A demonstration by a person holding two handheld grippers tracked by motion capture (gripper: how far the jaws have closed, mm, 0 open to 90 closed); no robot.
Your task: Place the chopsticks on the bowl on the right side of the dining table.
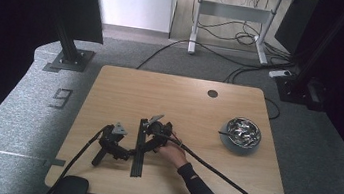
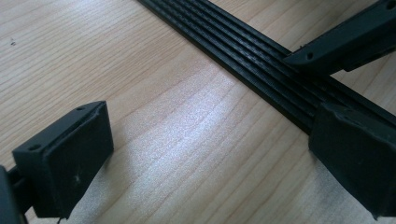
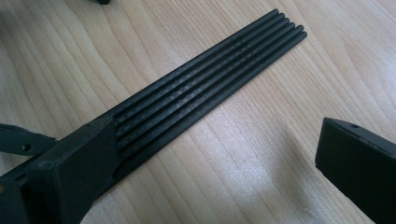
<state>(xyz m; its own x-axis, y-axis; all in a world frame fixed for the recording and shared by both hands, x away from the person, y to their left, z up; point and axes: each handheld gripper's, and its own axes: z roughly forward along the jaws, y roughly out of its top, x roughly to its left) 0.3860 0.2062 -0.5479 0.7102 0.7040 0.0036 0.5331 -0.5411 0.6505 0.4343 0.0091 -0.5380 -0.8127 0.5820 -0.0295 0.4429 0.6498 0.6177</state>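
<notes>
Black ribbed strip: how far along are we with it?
Done: the black ribbed strip lies flat on the table, with both tools brought up beside it. In hand: the right hand-held gripper has one jaw over the strip, jaws open; the left hand-held gripper sits open beside it. Left: closing on the strip and lifting it.

ridged strip [image 3: 205,88]: black, lengthwise ribs | table [image 1: 125,91]: light wood grain | bowl [image 1: 241,134]: shiny silver | grippers: black
</notes>
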